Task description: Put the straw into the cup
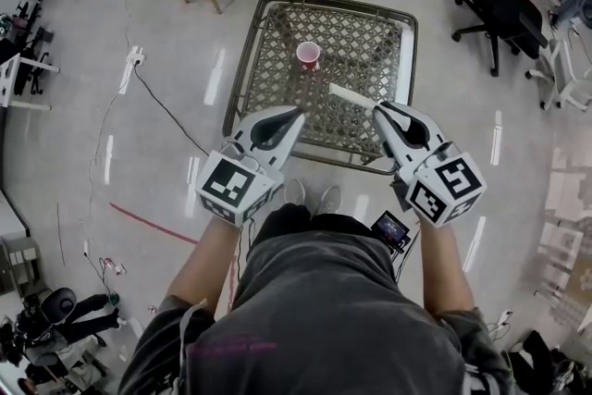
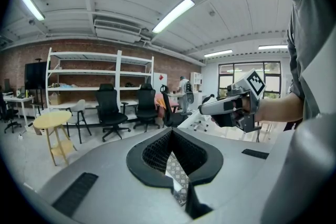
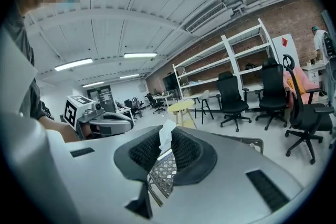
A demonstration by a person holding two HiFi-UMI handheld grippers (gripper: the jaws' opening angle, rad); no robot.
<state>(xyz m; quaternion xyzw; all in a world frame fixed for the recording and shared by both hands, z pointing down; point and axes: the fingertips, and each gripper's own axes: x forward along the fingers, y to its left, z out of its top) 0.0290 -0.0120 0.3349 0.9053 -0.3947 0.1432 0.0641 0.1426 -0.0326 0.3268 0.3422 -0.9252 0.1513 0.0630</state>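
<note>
**Head view: straw gripped, cup not yet reached**

From where I stand, the lattice-topped metal table [image 1: 268, 60] fills the middle of the floor. The person leans over its near edge with a gripper in each hand. The left gripper [image 1: 294, 117] hangs over the near side of the table, its jaws drawn together with nothing between them. The right gripper [image 1: 381, 110] is pinched on the straw, its pads pressing the white stick near one end. The red cup [image 1: 308, 55] stands upright on the lattice toward the far side, empty as far as I can see, and ahead of both gripper tips. The straw [image 1: 350, 95] pokes out of the right jaws toward the left. Its free end stops short of the cup, on the cup's near right side, and does not touch it.

So the pick-up looks done. I'd judge what remains is carrying the straw over the rim, tipping it more upright and letting it go into the cup.
</note>
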